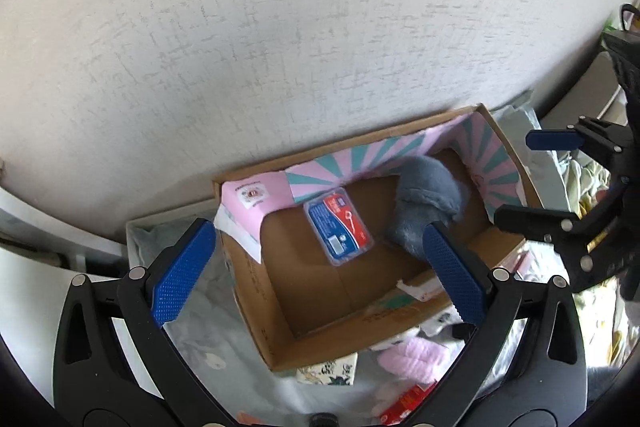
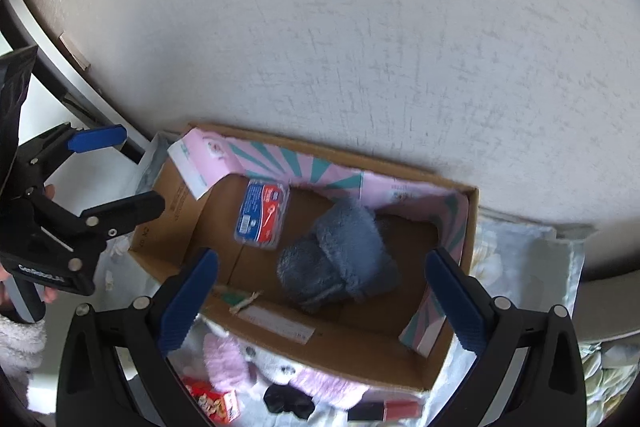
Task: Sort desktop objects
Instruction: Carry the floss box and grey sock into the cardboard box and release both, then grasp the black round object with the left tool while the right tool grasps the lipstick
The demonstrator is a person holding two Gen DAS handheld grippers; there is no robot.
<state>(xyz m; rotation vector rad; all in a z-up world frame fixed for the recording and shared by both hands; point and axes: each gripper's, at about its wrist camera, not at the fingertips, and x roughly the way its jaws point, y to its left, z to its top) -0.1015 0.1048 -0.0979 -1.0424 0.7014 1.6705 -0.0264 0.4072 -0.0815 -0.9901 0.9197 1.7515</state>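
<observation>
Ahead of and below both grippers: open cardboard box (image 1: 280, 311), flaps lined with pink-and-teal sunburst paper, set against a pale textured wall (image 1: 280, 27). Inside, on the brown floor: flat blue-and-red plastic pack (image 1: 339, 224) lying toward the left gripper's side, and just beside it a grey-blue plush slipper (image 1: 424, 199) toward the right gripper's side, apparently just apart from the pack.

Left gripper (image 1: 318, 277): jaws spread wide over the box, blue pads bare, nothing between them; pack and slipper lie lower, inside the box. Right gripper (image 2: 322, 303): likewise spread wide, nothing gripped, slipper (image 2: 340, 255) below and between its fingers, pack (image 2: 262, 214) beyond its left finger.

Outside the box, nearer than its front wall: pink-and-white plush toy (image 2: 248, 363), red printed packet (image 2: 212, 399), a small black item (image 2: 288, 401), a red-and-black item (image 2: 384, 410), all on a pale floral cloth (image 2: 520, 255). Box walls stand between these and the box floor. At the left edge of the right wrist view, the left gripper with a fuzzy sleeve (image 2: 16, 347) behind it.
</observation>
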